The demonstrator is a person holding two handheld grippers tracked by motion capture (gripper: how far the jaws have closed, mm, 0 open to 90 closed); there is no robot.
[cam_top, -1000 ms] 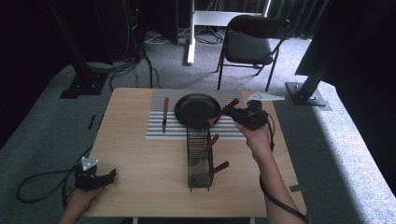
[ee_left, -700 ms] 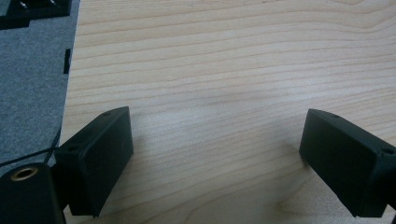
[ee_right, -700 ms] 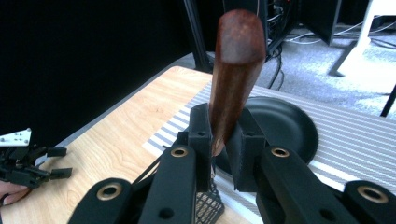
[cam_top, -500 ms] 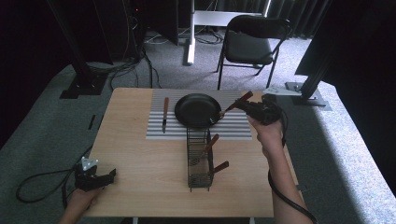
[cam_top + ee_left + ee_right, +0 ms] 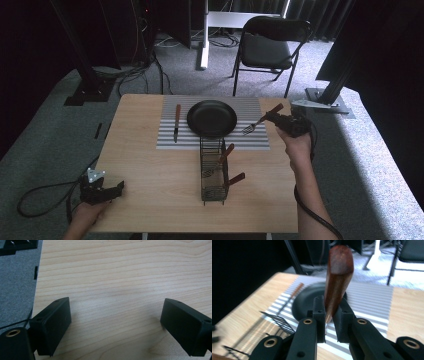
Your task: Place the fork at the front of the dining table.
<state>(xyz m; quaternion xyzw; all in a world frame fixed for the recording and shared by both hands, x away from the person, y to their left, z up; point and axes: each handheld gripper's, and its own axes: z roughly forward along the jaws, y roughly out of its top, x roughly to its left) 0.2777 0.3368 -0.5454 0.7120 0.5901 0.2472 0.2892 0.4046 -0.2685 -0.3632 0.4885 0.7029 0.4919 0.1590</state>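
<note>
Wooden handle of a fork (image 5: 261, 119) is clamped in the right tool (image 5: 280, 120), which holds it in the air just right of the black plate (image 5: 212, 118) over the striped mat (image 5: 250, 142), tines toward the plate; I judge the step is laying the place setting, and the next move calls for lowering the fork flat onto the mat beside the plate, opposite the knife (image 5: 176, 121). The left tool (image 5: 107, 191) rests open and empty on the worktop (image 5: 150, 170) near its front-left corner. In the right gripper view the tines are hidden behind the jaws, the rack (image 5: 212, 172) is blurred, and I cannot tell which utensils stand in it.
</note>
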